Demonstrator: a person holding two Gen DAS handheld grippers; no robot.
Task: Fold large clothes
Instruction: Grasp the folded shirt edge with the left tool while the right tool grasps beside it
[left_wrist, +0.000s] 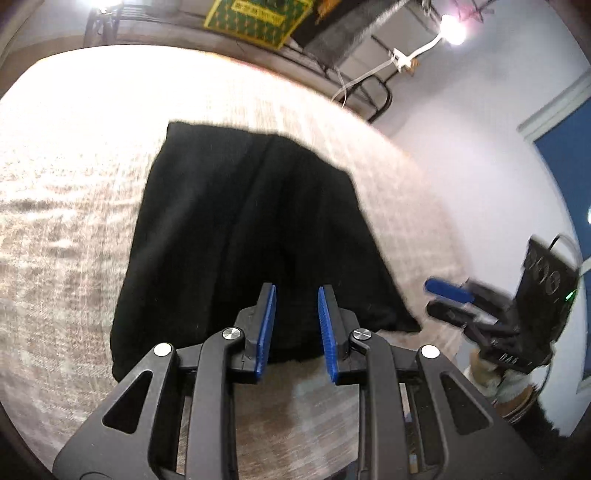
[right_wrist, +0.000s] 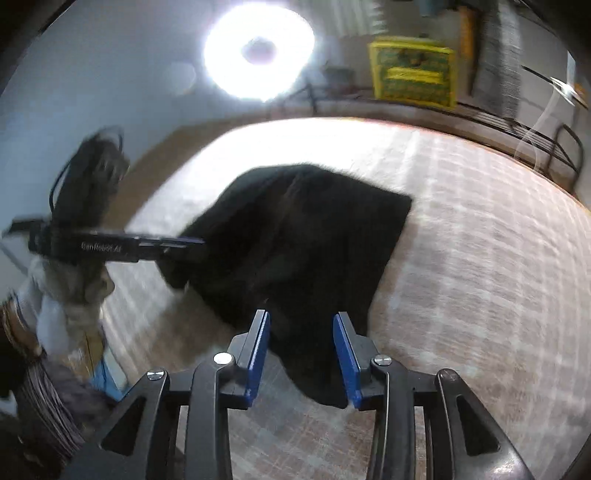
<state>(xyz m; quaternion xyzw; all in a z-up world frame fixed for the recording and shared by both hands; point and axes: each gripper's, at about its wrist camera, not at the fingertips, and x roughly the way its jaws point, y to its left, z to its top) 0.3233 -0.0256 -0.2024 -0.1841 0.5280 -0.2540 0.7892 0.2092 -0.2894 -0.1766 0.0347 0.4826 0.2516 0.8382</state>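
A black garment (left_wrist: 243, 236) lies folded into a rough rectangle on the desk (left_wrist: 74, 206), whose top is covered with a pale, woven-looking cloth; in the left wrist view the garment spreads out ahead of the left claw (left_wrist: 296, 295), its near edge running just below and behind the blue pads (left_wrist: 266, 325); the left claw's jaws stand a little apart, with nothing pinched between them, and the dark fabric shows through the gap; whether the tips touch the cloth I cannot tell.

The right claw (left_wrist: 439, 299) appears to the right of the left claw in that view, blurred, well off the garment's right edge and over the pale covering; a gloved hand (left_wrist: 495, 376) grips it from below.

In the right wrist view the right claw (right_wrist: 301, 317) hovers over the near corner of the garment (right_wrist: 303, 236); its jaws are parted, wider than the left pair, and the pads do not press on the cloth; a tapering flap of the black fabric lies between and just beneath them; the rest of the garment stretches ahead and slightly left of this claw.

To its left, the left claw (right_wrist: 184, 245) reaches in sideways with its tip at the garment's left edge; a gloved hand (right_wrist: 62, 291) and a striped cuff (right_wrist: 22, 328) hold it; a bright ring lamp (right_wrist: 258, 51) glares beyond the desk's far edge.
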